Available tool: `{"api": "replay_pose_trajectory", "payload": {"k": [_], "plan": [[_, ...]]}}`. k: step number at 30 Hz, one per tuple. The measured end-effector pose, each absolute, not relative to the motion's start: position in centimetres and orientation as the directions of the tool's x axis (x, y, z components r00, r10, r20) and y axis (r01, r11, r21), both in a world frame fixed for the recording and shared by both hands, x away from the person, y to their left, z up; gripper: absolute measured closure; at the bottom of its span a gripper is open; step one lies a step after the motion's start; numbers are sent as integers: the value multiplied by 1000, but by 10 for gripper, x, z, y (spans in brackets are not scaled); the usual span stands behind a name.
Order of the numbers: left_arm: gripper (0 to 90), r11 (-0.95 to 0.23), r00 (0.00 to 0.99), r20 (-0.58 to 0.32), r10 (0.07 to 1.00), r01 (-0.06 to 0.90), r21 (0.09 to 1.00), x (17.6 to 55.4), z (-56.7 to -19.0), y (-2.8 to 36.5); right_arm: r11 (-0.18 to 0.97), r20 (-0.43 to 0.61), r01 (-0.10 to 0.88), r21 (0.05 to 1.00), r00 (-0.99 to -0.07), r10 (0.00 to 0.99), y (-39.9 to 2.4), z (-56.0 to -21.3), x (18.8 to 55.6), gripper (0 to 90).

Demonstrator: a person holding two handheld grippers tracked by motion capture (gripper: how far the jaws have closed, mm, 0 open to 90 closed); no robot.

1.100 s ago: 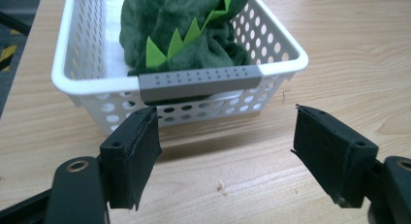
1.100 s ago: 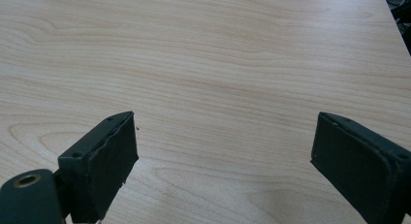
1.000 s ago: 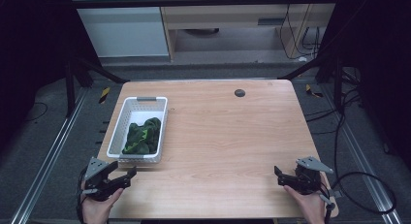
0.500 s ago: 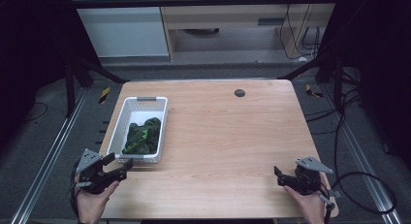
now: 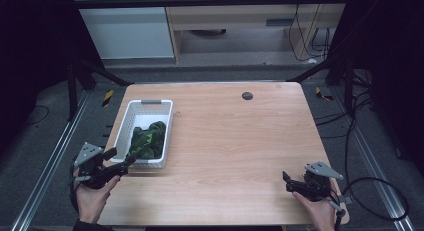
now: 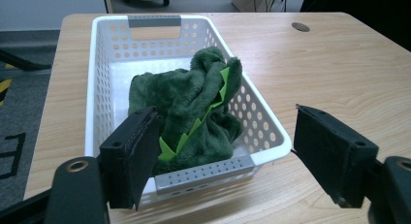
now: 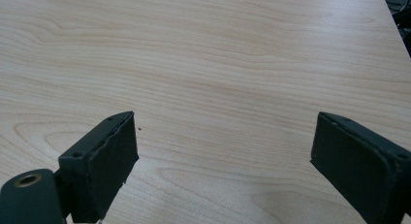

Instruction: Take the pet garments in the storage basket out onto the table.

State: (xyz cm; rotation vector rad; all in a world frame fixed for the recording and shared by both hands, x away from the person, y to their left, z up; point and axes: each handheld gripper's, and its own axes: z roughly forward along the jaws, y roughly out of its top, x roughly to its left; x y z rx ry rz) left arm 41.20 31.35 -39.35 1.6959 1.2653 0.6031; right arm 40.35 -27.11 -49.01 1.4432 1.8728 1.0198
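A white perforated basket (image 5: 129, 126) (image 6: 102, 83) stands at the table's left side. Inside it lies a crumpled dark green plush cloth (image 5: 146, 141) (image 6: 194, 95) with bright green zigzag trim. My left gripper (image 5: 120, 162) (image 6: 228, 156) is held at the basket's near end, open, its jaws wide apart just in front of the grey near handle. My right gripper (image 5: 286, 181) (image 7: 223, 170) hovers low over the bare wood at the front right corner, open with nothing between its jaws.
The wooden table (image 5: 235, 141) has a small dark round grommet (image 5: 247, 95) (image 6: 300, 26) near its far edge. Dark frame bars and cables surround the table, and a cable trails on the floor at the right (image 5: 370, 191).
My left gripper moved left off the table's corner, then came forward and right to the basket's near end. The right gripper stayed still.
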Motion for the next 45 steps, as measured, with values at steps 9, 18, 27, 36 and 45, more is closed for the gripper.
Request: {"api": "replay_pose_trajectory", "payload": {"k": [9,18,27,36,45], "plan": [[240,-71,347,-117,930,483,873,426,-381,321,125,23,540,832,-259,966,-272,-489,403,93],[239,-111,369,-97,924,503,857,442,-377,317,132,18,540,831,-264,964,-271,-489,403,93],[236,-150,389,-77,918,519,841,454,-375,311,133,18,540,831,-265,964,-271,-489,404,91],[227,-199,407,-45,912,536,820,467,-374,307,136,15,540,831,-267,964,-271,-489,404,90],[220,-233,413,-27,910,564,792,479,-376,304,135,18,542,830,-268,963,-271,-489,404,88]]}}
